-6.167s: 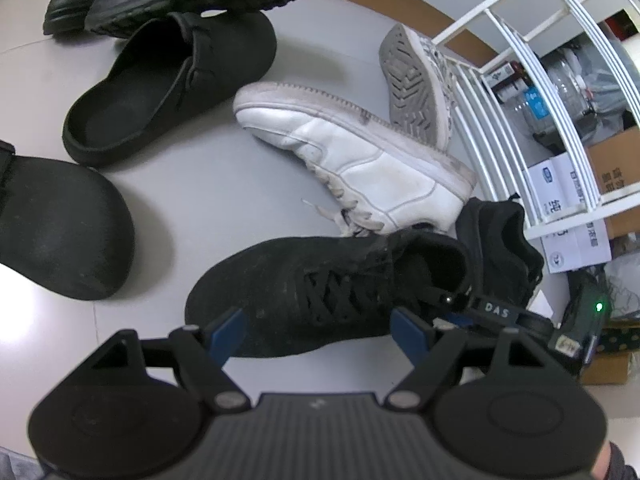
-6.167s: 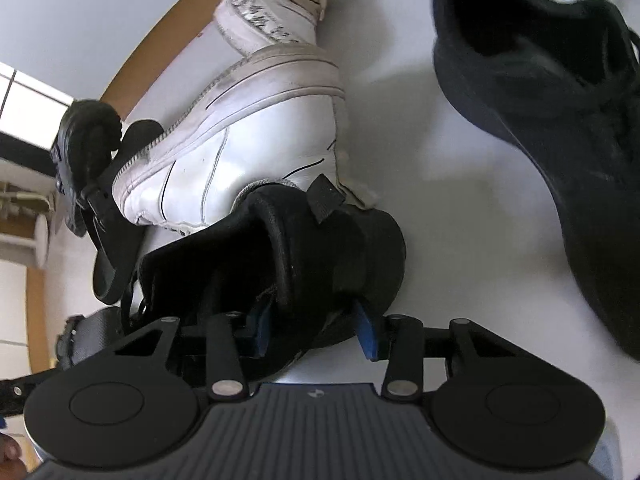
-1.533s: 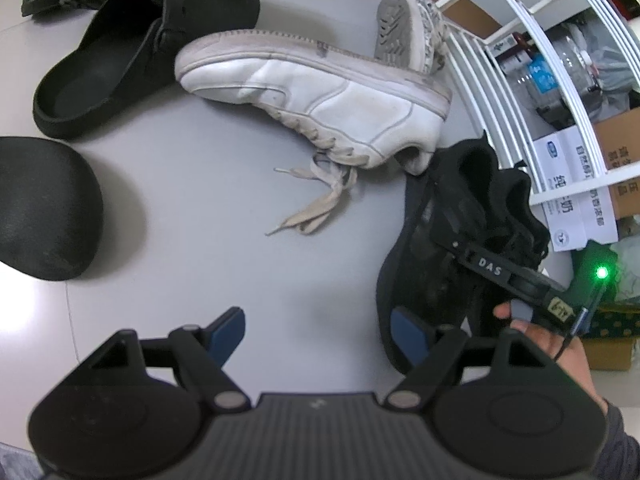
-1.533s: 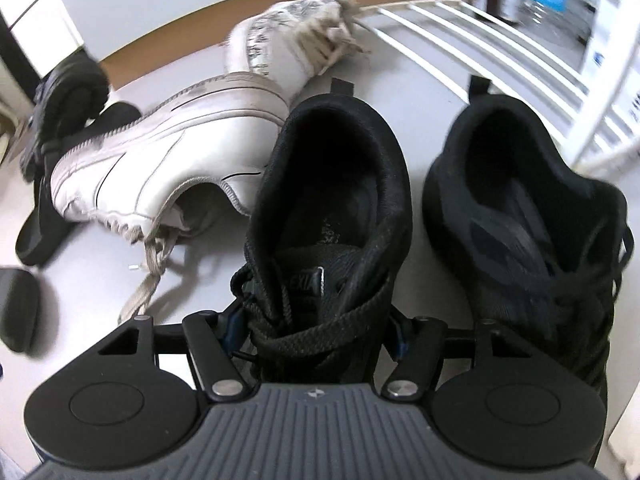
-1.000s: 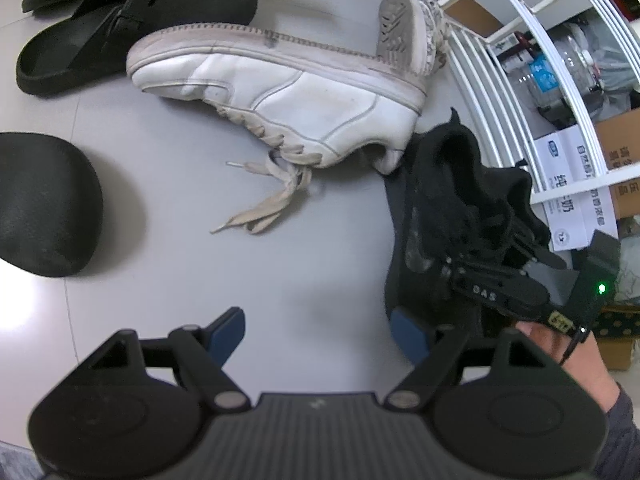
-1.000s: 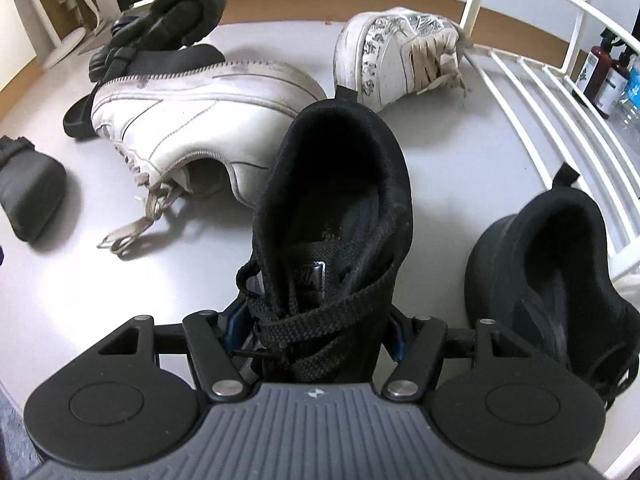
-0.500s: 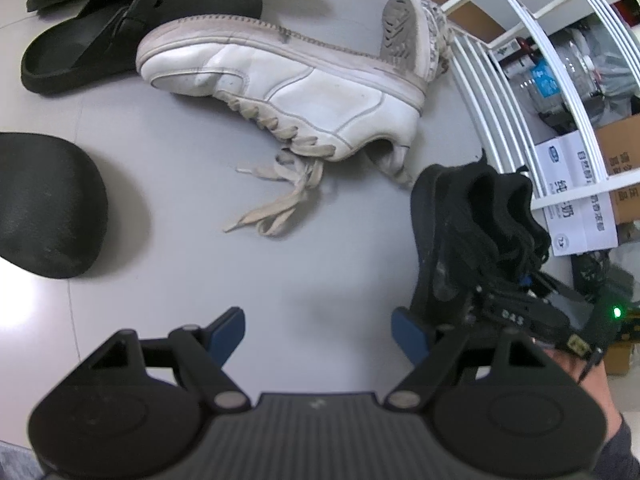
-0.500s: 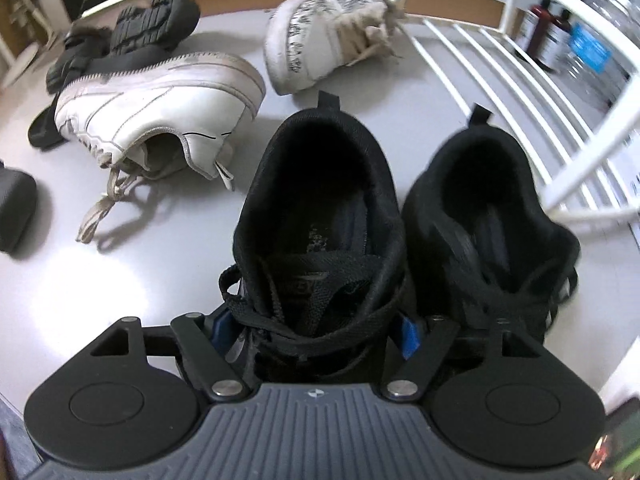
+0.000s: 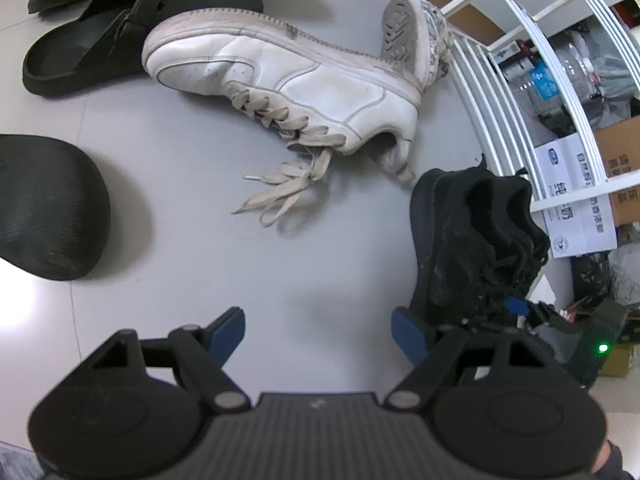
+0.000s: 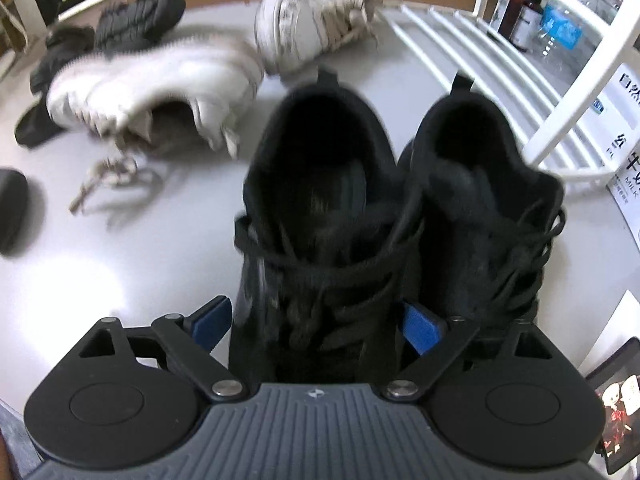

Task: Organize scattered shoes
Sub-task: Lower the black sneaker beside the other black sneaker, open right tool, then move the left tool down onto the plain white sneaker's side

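Two black lace-up sneakers stand side by side on the grey floor, heels away from me: the left one [image 10: 320, 200] and the right one [image 10: 480, 200]. My right gripper [image 10: 316, 324] straddles the left sneaker's laced front; its jaws are opening, and a gap shows at the left blue pad [image 10: 212, 320]. In the left wrist view the black pair [image 9: 472, 240] sits at right by the rack. My left gripper [image 9: 320, 328] hangs open over bare floor, holding nothing. A white sneaker [image 9: 280, 76] with loose laces lies further off.
A second white sneaker [image 9: 408, 24] lies on its side against the white wire rack [image 9: 512, 80]. Black clogs [image 9: 120, 32] and other dark shoes lie at the far left, and a black rounded shoe toe [image 9: 44, 208] at the left edge. Boxes and bottles sit behind the rack.
My right gripper has brought the black sneaker over beside its mate and its jaws have spread apart around it. The left gripper has stayed nearly still and open.
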`<state>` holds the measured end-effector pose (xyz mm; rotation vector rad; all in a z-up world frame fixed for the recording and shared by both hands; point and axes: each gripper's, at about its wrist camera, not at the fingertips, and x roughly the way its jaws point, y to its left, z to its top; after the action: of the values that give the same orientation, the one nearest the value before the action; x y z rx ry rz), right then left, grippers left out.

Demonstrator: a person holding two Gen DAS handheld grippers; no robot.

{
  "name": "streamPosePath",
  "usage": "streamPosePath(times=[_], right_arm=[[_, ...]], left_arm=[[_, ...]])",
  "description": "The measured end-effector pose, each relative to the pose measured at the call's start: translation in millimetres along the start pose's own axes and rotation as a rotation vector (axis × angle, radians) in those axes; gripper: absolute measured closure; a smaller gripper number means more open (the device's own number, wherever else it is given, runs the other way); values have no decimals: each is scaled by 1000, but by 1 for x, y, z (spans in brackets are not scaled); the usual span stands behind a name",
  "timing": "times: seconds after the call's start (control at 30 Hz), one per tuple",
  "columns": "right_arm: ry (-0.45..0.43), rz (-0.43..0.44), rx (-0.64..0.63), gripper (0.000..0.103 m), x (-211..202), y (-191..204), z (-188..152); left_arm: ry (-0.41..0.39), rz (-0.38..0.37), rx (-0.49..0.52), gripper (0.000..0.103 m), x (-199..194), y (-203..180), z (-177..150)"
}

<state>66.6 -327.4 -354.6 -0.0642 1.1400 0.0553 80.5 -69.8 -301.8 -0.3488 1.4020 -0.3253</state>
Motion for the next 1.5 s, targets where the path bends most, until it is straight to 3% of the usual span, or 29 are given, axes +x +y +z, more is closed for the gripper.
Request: streamPosePath(times=[0.2,0.43,0.57,0.9,1.0,1.23,1.5], right_arm=[[-6,-49,-64,21,0,-1,-3],[-26,-95,-101,21,-7,1,-8],[-51,-111,-90,21,-17,1,-7],[-56,33,12,21,-41,-10,-6],[-44,47,13,21,-40,-8,-10],[-34,89,9,22,-42,-3,-23],[-25,122,10,22,-44,0,-24]], left_arm=[[-7,5,-6,21,-5,9,0],[-11,13,3,21,-3,9,2],[-47,53,22,21,-3,9,9],[-135,122,100,20,8,-4,43],[-155,164,162,20,21,-13,53],[-149,205,202,20,50,-18,65],[-248,277,314,19,46,-43,83]])
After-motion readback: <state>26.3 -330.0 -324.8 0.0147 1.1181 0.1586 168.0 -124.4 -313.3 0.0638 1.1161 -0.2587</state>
